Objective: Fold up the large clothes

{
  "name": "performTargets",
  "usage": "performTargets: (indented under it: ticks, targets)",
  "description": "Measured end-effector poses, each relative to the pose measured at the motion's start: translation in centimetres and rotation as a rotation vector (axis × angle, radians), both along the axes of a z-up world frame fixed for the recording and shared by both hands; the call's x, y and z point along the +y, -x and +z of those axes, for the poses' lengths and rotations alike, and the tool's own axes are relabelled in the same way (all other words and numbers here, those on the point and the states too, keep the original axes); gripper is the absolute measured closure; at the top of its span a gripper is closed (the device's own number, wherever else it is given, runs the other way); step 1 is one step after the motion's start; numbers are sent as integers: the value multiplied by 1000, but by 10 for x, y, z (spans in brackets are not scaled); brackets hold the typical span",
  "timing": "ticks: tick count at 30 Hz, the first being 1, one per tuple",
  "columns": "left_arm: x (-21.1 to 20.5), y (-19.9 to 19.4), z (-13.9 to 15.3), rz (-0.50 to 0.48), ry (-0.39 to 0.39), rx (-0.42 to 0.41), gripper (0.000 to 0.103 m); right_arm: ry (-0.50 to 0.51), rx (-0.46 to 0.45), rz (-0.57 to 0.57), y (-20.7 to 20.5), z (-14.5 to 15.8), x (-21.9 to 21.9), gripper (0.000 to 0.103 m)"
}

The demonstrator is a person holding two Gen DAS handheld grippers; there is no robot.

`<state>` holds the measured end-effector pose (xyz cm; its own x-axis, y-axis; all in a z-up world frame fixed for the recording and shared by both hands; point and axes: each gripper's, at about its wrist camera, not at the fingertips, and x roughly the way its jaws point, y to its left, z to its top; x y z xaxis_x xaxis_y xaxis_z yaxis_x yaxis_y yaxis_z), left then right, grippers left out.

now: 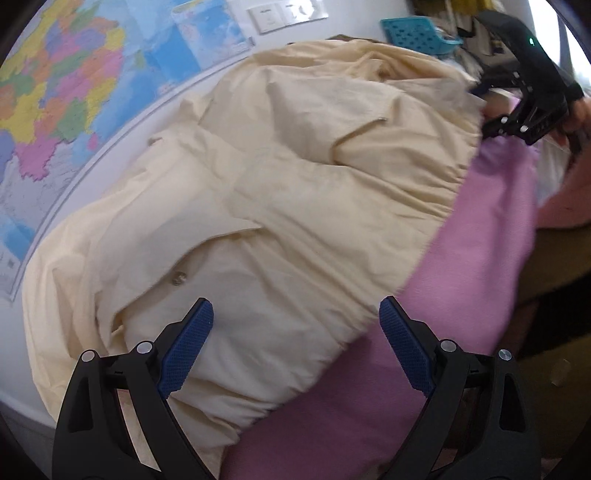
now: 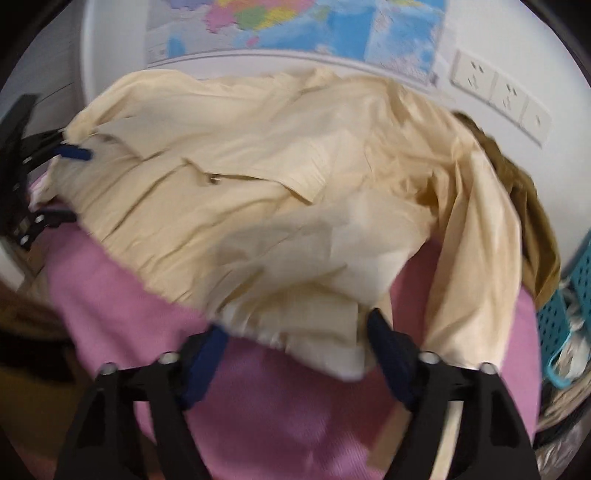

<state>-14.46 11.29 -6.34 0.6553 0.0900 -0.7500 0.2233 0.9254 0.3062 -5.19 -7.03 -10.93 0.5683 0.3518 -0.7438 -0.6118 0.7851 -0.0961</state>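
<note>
The left gripper [image 1: 295, 325] is spread wide over the cream shirt [image 1: 280, 192], nothing held. The right gripper [image 2: 295, 336] is likewise wide at the shirt's hem. The shirt is laid on a pink cloth [image 2: 280, 406], beside a teal basket [image 2: 565, 314].

Coloured wall map [image 1: 55, 92], white wall sockets [image 2: 498, 96], teal perforated basket [image 1: 417, 33] at right edge.
</note>
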Motion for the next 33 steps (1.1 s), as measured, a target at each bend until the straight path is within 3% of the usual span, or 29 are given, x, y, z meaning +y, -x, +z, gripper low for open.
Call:
performTargets:
  ticks: [2,3,6,10,13,14,16,20,26,27,28,29,30,31,33]
  targets:
    - [9,-4,6,56,19,-15,20,-71,49,-21,-10,2,-2,67]
    - [16,-6,13,86,53,-28,24,-152,98,-31,-18,12,-10,90]
    - [42,-9,44,189,154,-116,29,-415,175,-40,-31,53,-42,93]
    - [75,-16,71,310,227,-195,41,-541,210,-57,-39,90,-57,94]
    - [86,-2,77,232,378,-197,35,-563,252,-67,-45,89,-53,94]
    - [84,6,77,201,388,-203,31,-573,261,-76,-47,88,-53,94]
    - [70,24,72,138,325,-209,15,-612,273,-86,-52,89,-56,94]
    - [43,48,47,65,236,-145,13,-707,286,-90,-59,95,-62,95]
    - [33,37,-1,217,11,-67,11,-769,296,-76,-54,98,-63,95]
    - [34,31,-8,250,-31,-51,19,-789,306,-73,-53,97,-64,95]
    - [35,28,-11,275,-55,-46,45,-798,306,-71,-50,97,-66,95]
    - [41,25,-8,301,-28,-45,54,-802,300,-72,-49,97,-67,96]
    - [48,27,-2,305,32,-52,59,-814,302,-64,-45,98,-69,96]
    - [61,30,13,315,129,-92,73,-828,304,-59,-42,99,-71,96]
    - [85,39,47,339,257,-165,81,-842,296,-47,-36,104,-75,96]
